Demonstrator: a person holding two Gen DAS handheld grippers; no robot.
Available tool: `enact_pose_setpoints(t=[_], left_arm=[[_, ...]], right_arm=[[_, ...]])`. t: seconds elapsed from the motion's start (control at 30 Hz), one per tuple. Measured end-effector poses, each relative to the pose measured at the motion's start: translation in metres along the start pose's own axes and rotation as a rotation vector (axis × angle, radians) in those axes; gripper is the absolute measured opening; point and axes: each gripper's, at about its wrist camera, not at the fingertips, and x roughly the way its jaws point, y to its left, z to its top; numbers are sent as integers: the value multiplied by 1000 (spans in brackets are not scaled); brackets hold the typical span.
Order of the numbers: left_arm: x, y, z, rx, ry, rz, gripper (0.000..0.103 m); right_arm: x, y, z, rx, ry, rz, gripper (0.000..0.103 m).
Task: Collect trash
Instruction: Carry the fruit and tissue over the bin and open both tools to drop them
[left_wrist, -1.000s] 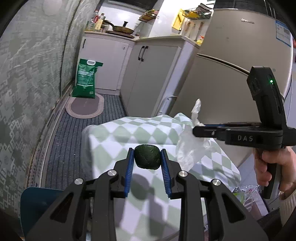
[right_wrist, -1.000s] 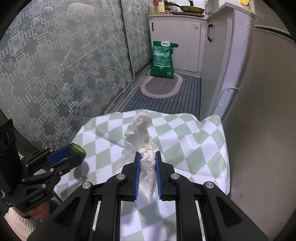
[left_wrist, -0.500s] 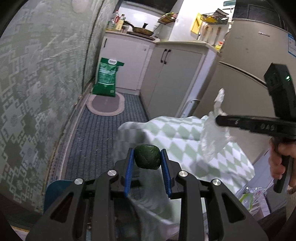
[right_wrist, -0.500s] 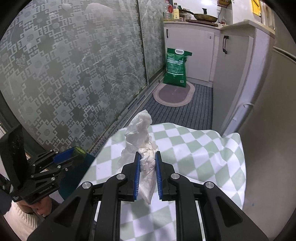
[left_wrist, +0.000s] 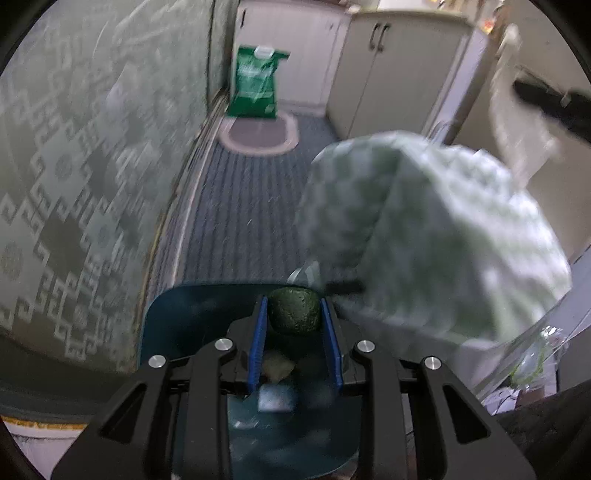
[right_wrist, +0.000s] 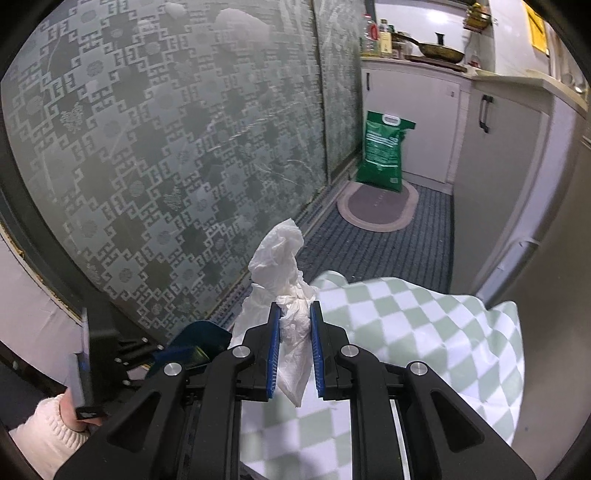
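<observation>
The left gripper (left_wrist: 294, 320) clamps a dark green lump (left_wrist: 293, 311) over the open mouth of a blue bin (left_wrist: 162, 325), whose rim curves just ahead of the blue pads, scraps lying inside; the checked tablecloth (left_wrist: 424, 236) hangs close on its right, with bare striped floor mat (left_wrist: 236, 206) beyond. The right gripper (right_wrist: 294, 325) pinches a crumpled white tissue (right_wrist: 280, 254) above the tablecloth's near corner, the bin just left of it beside the patterned glass door (right_wrist: 155, 147). A second ago the lump hung over the tabletop; now it is past the cloth's edge, above the bin.
</observation>
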Motion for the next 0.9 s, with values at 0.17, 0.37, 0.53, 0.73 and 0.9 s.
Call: enact_pose_setpoints(t=[0.17,0.37,0.53,0.73,0.9], left_arm=[[11,20,-12,-27,91,35,31],[21,37,-25,-68,203,50,31],[28,38,-30,-72,264,57,32],[27,42,-31,-84,256,37,37],[17,45,-26,-94,210,48,37]], right_arm=[[9,20,6,-25,11,20,15],[34,45,6,-64,87,41,15],[62,66,-1,-99,170,58,15],[86,80,-10,-128,250,52,15],[103,88,-17,-141,308,63,15]])
